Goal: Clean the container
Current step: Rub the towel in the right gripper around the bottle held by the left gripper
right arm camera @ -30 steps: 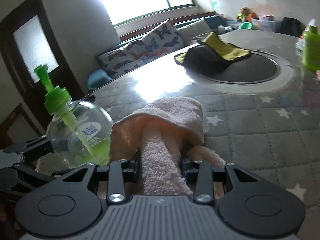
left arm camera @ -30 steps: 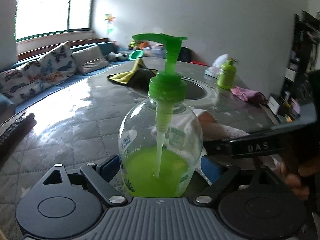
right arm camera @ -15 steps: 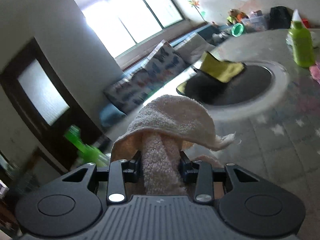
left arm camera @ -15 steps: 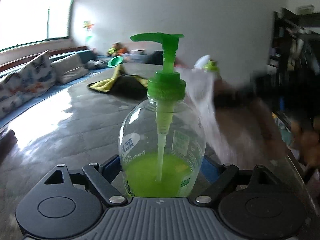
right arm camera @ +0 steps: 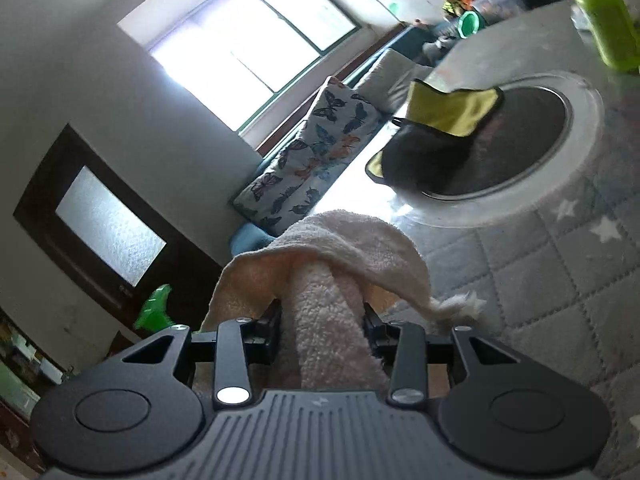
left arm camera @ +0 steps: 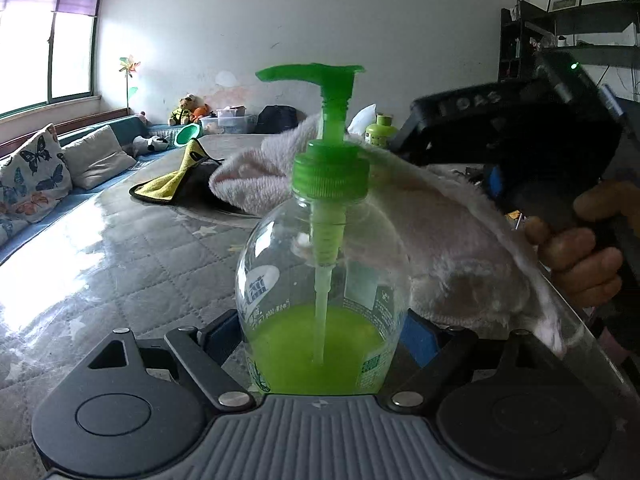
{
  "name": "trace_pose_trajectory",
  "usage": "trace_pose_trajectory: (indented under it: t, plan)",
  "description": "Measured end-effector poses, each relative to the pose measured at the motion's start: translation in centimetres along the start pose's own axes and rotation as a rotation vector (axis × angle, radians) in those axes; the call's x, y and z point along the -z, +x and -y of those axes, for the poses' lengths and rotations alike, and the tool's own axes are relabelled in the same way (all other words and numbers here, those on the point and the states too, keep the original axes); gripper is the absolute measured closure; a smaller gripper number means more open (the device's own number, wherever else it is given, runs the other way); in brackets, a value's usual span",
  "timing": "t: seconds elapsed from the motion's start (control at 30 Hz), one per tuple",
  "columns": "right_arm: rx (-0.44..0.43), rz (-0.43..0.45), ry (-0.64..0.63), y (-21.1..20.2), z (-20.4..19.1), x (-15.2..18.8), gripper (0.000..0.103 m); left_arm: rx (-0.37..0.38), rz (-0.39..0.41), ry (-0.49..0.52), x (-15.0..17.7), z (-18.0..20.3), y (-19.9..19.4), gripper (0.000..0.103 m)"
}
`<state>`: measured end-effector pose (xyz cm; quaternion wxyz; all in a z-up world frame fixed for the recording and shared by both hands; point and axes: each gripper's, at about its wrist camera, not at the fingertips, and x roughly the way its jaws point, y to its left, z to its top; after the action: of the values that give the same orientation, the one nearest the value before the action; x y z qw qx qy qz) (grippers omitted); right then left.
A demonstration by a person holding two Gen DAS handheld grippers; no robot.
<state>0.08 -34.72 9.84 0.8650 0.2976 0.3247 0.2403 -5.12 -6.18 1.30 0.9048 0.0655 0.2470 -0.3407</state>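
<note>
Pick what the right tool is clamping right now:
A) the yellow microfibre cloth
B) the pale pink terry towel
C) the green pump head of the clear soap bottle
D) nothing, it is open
B: in the right wrist view the pale pink terry towel runs pinched between the fingers of the right tool; the yellow microfibre cloth lies far off on the table.

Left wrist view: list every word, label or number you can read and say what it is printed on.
"DAS", seen rotated, on the black body of the right gripper.
Print on the clear pump bottle: a blue-and-white logo, a line of small characters and small green marks, all too small and warped to read.
Label on the far green bottle: too small to read.
</note>
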Motion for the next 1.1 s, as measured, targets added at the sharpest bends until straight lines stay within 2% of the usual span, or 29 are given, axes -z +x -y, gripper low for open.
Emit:
trace_pose_trajectory:
  t: [0.23, 0.43, 0.6, 0.8, 0.97, 1.1]
  plan:
    - [0.111, -0.033, -0.043, 1.0, 1.0, 0.9, 0.065, -0.02, -0.007, 0.002, -0.1, 0.3, 0.2, 0.016]
    - [0.221, -0.073, -0.18, 1.5, 0.1, 2.8, 0.065, -0.065, -0.044, 0.011, 0.0, 0.8, 0.3, 0.016]
    - [0.283, -0.081, -0.273, 1.1, -1.4, 4.0, 0.065, -0.107, -0.048, -0.048, -0.2, 1.1, -0.5, 0.015]
    - [0.286, -0.063, -0.243, -0.9, -1.3, 4.8, 0.065, -0.155, -0.057, -0.11, -0.7, 1.6, -0.4, 0.017]
    - [0.281, -0.04, -0.21, -2.9, -0.8, 4.6, 0.065, -0.162, -0.056, -0.082, -0.7, 2.0, -0.6, 0.017]
    - [0.233, -0.009, -0.175, -4.1, -1.0, 3.5, 0.066, -0.133, -0.061, -0.06, -0.7, 1.5, -0.6, 0.017]
